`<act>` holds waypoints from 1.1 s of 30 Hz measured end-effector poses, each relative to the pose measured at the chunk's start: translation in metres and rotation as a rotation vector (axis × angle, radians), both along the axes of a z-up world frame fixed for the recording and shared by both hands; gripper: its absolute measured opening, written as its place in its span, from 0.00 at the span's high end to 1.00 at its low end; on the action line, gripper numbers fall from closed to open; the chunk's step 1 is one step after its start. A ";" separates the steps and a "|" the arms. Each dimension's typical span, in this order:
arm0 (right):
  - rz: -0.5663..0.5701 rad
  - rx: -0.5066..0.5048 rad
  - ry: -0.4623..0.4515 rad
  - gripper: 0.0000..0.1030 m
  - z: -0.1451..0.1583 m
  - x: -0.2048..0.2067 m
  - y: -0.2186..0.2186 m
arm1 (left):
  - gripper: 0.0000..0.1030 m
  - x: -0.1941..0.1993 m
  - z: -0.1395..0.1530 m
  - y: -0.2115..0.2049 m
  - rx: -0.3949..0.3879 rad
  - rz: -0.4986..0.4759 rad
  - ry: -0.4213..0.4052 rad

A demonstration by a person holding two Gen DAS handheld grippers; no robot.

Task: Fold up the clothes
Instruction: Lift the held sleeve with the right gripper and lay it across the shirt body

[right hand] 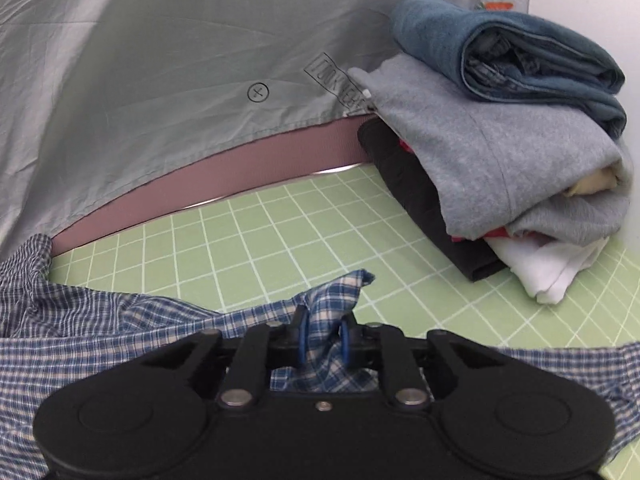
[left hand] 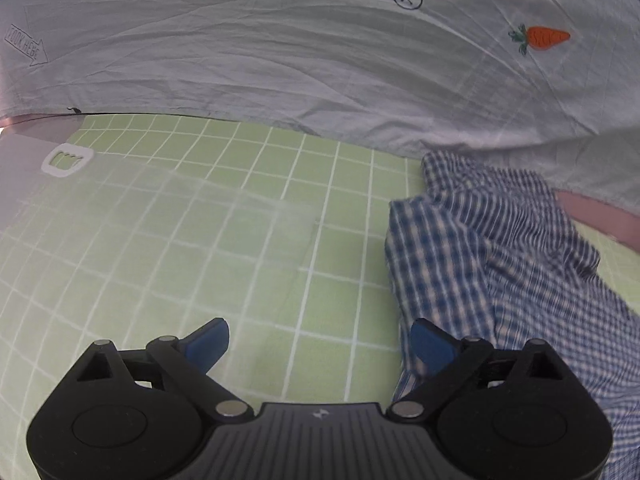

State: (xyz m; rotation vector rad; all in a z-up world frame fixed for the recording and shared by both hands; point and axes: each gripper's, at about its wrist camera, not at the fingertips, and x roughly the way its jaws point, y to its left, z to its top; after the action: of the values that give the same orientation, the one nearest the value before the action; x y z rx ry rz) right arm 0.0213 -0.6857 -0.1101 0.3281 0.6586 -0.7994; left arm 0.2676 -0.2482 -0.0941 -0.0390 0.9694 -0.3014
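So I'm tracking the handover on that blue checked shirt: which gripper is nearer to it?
Right. The right gripper is shut on a corner of the blue checked shirt. The left gripper is open over the green grid mat, with the shirt's edge by one finger.

The checked shirt [right hand: 100, 328] is lying crumpled on the gridded mat [right hand: 280, 232], spreading along its near side. A stack of folded clothes [right hand: 520, 152] is sitting on the mat's far right corner, well apart from the shirt. Behind the mat, a draped sheet [right hand: 160, 60] is hanging, its hem touching the stack's left edge.
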 end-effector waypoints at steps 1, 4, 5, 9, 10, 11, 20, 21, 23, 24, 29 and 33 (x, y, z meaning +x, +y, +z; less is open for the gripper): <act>-0.004 0.006 0.004 0.84 -0.002 0.000 -0.001 | 0.06 0.007 0.001 -0.004 -0.030 -0.014 0.003; 0.000 0.013 0.016 0.84 -0.007 0.001 -0.002 | 0.11 0.025 -0.002 -0.017 -0.085 -0.042 0.018; 0.002 0.016 0.020 0.84 -0.009 0.002 -0.002 | 0.14 0.031 -0.004 -0.021 -0.095 -0.050 0.023; -0.008 0.034 0.012 0.84 -0.011 0.004 -0.006 | 0.60 0.050 -0.018 -0.034 -0.125 -0.086 0.063; -0.013 0.037 0.009 0.84 -0.011 0.004 -0.006 | 0.94 0.054 -0.021 -0.035 -0.144 -0.092 0.076; -0.014 0.036 0.008 0.84 -0.010 0.005 -0.006 | 0.97 0.057 -0.023 -0.036 -0.166 -0.090 0.080; 0.072 -0.023 0.029 0.85 -0.002 0.021 0.002 | 0.97 0.097 -0.015 -0.063 -0.101 -0.088 -0.017; 0.076 -0.027 0.038 0.85 -0.003 0.024 0.003 | 0.97 0.099 -0.020 -0.064 -0.086 -0.084 -0.008; 0.084 -0.034 0.055 0.86 -0.005 0.029 0.005 | 0.97 0.098 -0.024 -0.066 -0.054 -0.079 -0.003; 0.088 -0.037 0.063 0.86 -0.006 0.032 0.006 | 0.95 0.097 -0.025 -0.067 -0.038 -0.077 -0.001; 0.108 -0.085 0.082 0.86 0.002 0.030 0.014 | 0.37 0.072 -0.010 -0.049 0.037 -0.048 -0.035; 0.145 -0.148 0.087 0.86 0.017 0.021 0.033 | 0.23 0.047 0.009 -0.027 0.095 -0.020 -0.073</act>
State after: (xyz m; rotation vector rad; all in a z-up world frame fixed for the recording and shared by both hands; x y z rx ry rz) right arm 0.0428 -0.6528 -0.0927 0.1101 0.6923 -0.7224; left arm 0.3149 -0.2756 -0.0848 0.0681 0.9107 -0.2730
